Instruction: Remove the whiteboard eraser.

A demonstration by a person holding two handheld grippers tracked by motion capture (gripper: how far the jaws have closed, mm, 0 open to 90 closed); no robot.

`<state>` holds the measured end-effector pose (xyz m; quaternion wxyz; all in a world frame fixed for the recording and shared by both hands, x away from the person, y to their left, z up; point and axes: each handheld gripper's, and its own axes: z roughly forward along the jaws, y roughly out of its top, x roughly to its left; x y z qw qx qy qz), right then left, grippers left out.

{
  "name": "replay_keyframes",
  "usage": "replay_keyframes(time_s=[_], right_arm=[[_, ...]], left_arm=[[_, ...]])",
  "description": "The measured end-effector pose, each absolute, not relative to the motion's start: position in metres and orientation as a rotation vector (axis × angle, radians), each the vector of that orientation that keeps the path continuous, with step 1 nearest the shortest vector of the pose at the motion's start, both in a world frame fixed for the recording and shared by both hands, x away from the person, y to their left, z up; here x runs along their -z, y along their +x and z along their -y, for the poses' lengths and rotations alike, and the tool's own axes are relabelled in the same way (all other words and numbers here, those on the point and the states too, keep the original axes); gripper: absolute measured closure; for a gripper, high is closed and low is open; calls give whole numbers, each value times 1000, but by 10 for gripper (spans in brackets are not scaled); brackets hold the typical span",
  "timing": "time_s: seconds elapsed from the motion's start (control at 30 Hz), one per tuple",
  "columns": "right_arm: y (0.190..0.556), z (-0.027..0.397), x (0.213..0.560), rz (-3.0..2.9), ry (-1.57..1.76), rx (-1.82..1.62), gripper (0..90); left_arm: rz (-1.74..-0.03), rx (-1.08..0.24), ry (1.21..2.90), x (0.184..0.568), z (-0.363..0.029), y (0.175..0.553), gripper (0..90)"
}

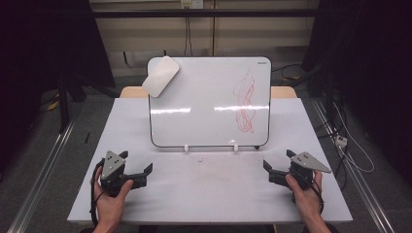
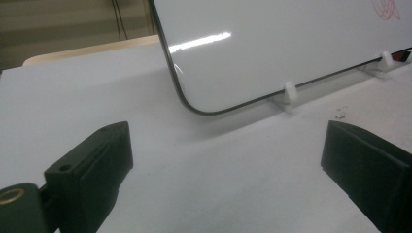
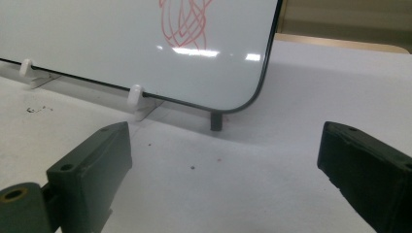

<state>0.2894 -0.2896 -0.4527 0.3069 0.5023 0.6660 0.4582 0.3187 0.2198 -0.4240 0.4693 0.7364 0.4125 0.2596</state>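
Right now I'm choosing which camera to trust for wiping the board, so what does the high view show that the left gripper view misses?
High view: the white eraser at the whiteboard's upper left corner, the whole red scribble, and both open grippers, left and right.

Left gripper view: the board's lower corner and a white support clip close up, between its own jaws.

Both: the board on the white table.
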Motion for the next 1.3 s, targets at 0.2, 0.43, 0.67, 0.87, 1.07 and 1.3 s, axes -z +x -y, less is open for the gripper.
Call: replay_keyframes(time_s=[0.2, 0.43, 0.67, 0.87, 1.07, 1.3], right_arm=[[290, 293, 454, -1750, 1342, -1196, 58], [294, 293, 457, -1758, 1357, -1192, 61], [291, 291, 457, -1768, 1368, -1206, 60], [288, 293, 457, -1772, 1364, -1202, 61], [285, 297, 457, -1767, 1367, -1211, 62], [285, 295, 457, -1774, 1367, -1216, 62]], left_arm=[[-1016, -622, 1821, 425, -216, 324, 47], [-1003, -569, 1861, 423, -210, 337, 57], [-986, -577, 1877, 407, -206, 353, 61], [-949, -626, 1859, 390, -199, 373, 64], [-914, -669, 1861, 361, -195, 395, 67], [-887, -702, 1864, 341, -188, 412, 69]])
